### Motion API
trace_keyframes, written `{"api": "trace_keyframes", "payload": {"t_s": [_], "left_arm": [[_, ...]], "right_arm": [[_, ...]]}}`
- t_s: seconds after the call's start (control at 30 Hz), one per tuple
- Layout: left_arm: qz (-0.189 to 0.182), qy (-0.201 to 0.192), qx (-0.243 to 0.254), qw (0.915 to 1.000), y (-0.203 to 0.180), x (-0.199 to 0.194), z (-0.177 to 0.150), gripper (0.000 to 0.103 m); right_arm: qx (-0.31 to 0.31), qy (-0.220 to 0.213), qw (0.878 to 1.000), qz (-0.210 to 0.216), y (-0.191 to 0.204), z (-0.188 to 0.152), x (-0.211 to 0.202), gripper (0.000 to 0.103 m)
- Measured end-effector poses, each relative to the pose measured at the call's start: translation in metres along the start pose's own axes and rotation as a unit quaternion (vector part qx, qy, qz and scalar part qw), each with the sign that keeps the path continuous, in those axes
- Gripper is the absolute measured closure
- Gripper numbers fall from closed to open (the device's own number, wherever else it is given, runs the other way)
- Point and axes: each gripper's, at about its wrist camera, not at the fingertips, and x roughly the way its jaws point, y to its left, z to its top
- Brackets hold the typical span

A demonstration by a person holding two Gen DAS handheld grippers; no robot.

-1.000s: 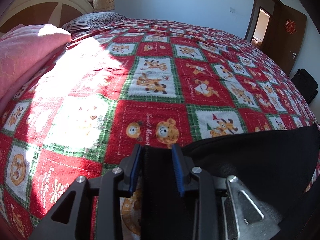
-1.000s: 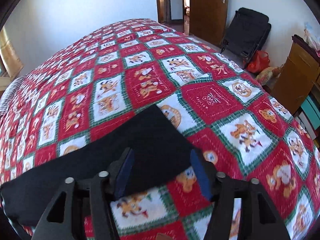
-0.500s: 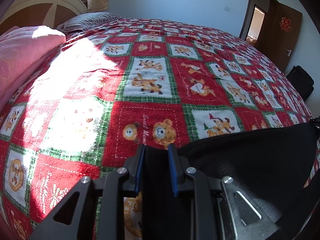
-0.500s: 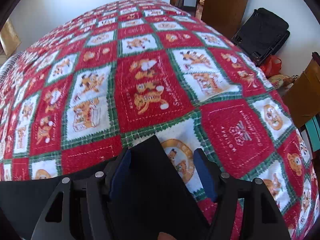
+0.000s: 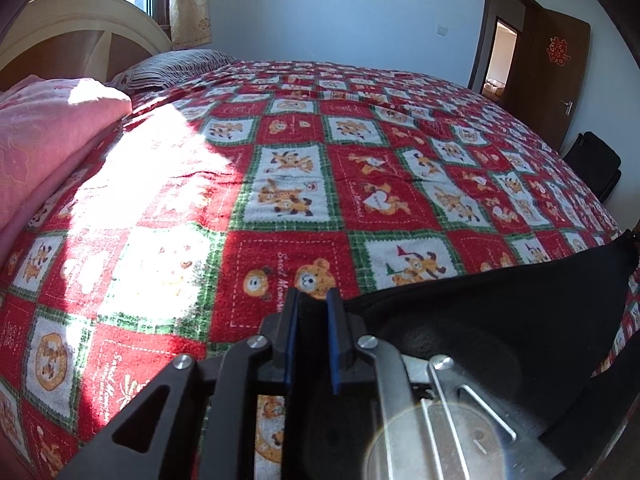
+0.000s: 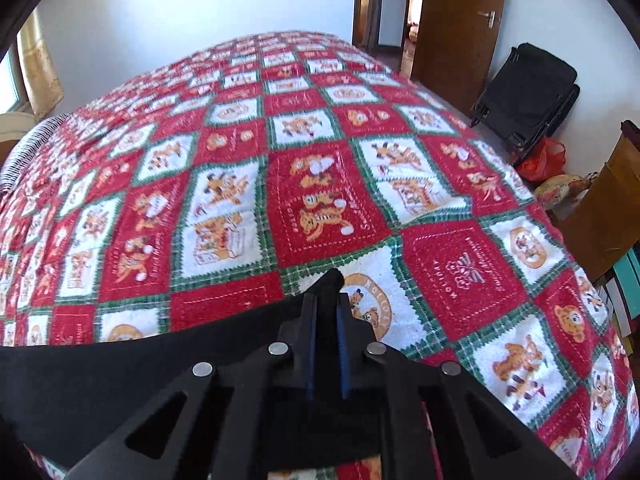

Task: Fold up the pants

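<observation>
Landmark: I took the bed (image 5: 360, 184), covered by a red, white and green checked blanket (image 6: 328, 208), as reference.
Pants: the black pants (image 5: 500, 320) lay along the near edge of the bed, stretched between my two grippers.
Left gripper: I saw the left gripper (image 5: 311, 304) with its blue-padded fingers (image 5: 291, 320) pinching a band of the pants at the near edge of the bed.
Right gripper: the right gripper (image 6: 326, 304) had its fingers (image 6: 343, 328) pinching a pointed corner of the pants, which stuck up just past the tips.
Bed head side: a pink quilt (image 5: 44, 140) and a striped pillow (image 5: 176, 65) lay at the head end of the bed.
Bed foot side: a black bag (image 6: 528, 96) stood on the floor beyond the foot end, beside a brown door (image 6: 456, 28).
</observation>
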Motion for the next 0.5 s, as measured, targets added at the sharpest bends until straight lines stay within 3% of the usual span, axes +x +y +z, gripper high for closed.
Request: {"api": "trace_keyframes", "payload": {"t_s": [0.2,0.5], "left_arm": [[-0.014,-0.030,0.001,0.9995,-0.001,-0.024,0.002,0.090],[-0.024,-0.062,-0.006,0.9978,0.000,-0.049,-0.005,0.090]], "right_arm": [[0.021,-0.057,0.998,0.024,-0.013,-0.015,-0.058,0.095],[0.040,-0.102,0.993,0.044,-0.040,-0.056,-0.122,0.095]]}}
